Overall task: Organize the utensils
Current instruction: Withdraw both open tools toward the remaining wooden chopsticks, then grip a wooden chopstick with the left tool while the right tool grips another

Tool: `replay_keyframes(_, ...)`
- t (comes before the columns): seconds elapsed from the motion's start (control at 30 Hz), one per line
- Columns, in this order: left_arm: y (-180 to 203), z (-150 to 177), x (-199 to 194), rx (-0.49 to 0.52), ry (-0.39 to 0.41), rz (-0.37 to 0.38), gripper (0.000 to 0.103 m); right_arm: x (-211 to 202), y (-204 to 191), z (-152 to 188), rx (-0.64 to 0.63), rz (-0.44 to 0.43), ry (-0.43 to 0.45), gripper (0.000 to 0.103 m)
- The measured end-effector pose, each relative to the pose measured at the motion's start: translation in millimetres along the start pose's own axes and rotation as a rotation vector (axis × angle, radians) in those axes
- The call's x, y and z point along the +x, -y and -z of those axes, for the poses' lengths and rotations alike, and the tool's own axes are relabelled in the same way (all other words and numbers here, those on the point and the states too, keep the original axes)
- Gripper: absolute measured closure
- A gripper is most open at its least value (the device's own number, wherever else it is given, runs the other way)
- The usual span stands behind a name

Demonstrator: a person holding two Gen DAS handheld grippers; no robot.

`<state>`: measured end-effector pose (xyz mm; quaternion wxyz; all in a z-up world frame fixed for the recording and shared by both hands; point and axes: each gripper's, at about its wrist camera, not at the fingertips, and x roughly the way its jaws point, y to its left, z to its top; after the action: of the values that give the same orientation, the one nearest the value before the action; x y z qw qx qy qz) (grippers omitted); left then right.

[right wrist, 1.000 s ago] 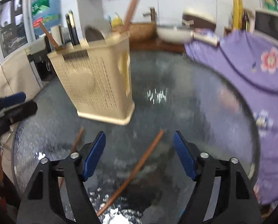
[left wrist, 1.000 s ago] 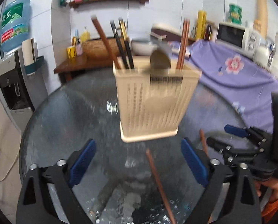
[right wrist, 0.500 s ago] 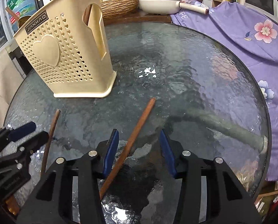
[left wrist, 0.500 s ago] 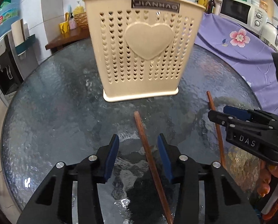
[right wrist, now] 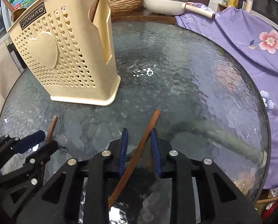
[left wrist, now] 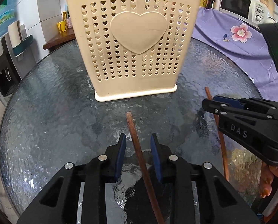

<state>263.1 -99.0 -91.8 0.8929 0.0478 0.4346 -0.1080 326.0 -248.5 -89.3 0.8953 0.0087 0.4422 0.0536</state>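
Left gripper (left wrist: 137,140): low over the glass table (left wrist: 45,115), jaws narrowed and just closing, not yet pressing; a gap shows on each side of the chopstick between them.
Left chopstick (left wrist: 137,145): brown, flat on the glass, running from between the left pads forward toward the holder.
Right gripper (right wrist: 139,140): jaws likewise just closing, slightly apart; its right pad touches or nearly touches the stick.
Right chopstick (right wrist: 139,151): lies slanted between the right pads, tip pointing ahead and right.
Utensil holder (left wrist: 133,43): cream, heart-perforated, upright ahead of both grippers, with utensils inside.
Purple floral cloth (right wrist: 251,41): beyond the table, right of the right gripper.
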Motion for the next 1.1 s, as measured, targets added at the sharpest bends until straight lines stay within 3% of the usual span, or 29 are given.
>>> replay_keyframes(0.63,7.8,-13.0,9.2,0.036,-0.025,0.016,0.095,9.3,-15.8,-15.0,-0.054,-0.03,-0.024,0.093)
replay_keyframes(0.93,8.0,-16.8,12.3,0.028,-0.036,0.043,0.096,7.0,-19.4,-10.9,-0.07,-0.04,-0.022,0.094)
replay_keyframes(1.1,8.5,-19.4,14.3,0.02,-0.038,0.057,0.096,5.6,-14.8,-9.9,-0.048,-0.101,-0.021,0.095)
